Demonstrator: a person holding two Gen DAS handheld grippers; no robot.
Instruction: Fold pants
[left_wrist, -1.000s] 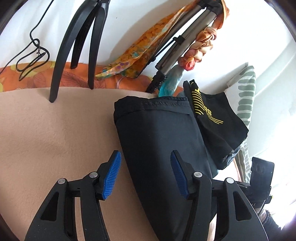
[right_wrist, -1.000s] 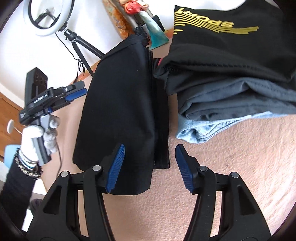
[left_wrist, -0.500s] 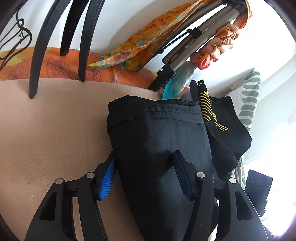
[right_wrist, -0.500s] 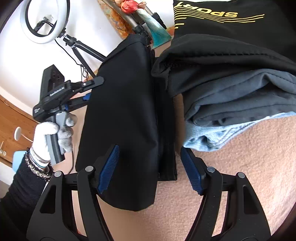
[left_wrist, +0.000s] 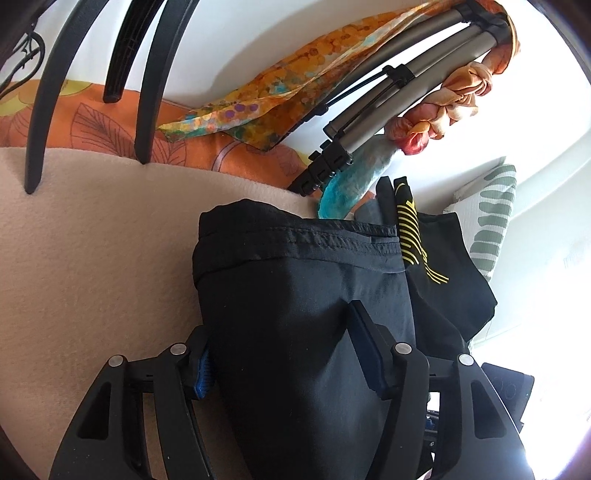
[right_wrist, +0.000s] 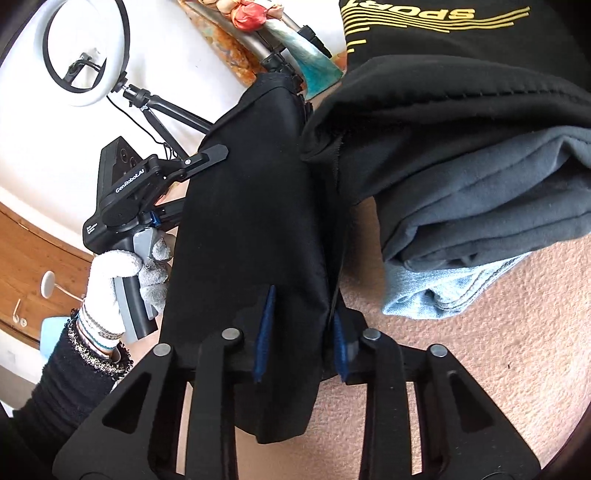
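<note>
Left wrist view: the folded black pants (left_wrist: 295, 332) lie on the beige blanket (left_wrist: 92, 258), waistband away from the camera, just beside a stack of folded clothes (left_wrist: 443, 288) on the right; the left tool (left_wrist: 284, 354) straddles the near part of the bundle with its fingers spread, the left pad mostly hidden under the cloth edge, the right pad resting on top; whether it grips anything cannot be told, though it looks more laid over than pinched; the risk here, in my judgement, is that it catches only the upper layer, so a lift would peel the fold apart; it points downward along the pants.

Right wrist view: the right tool (right_wrist: 303, 343) has just been closing and now pinches the near edge of the pants between its blue pads; the clamp takes a narrow strip near the seam, so the slack remainder could sag or slide out; the stack sits touching the pants' far side and could be dragged askew; the person's gloved hand (right_wrist: 122, 280) holds the left tool at the opposite edge, angled down.
</note>
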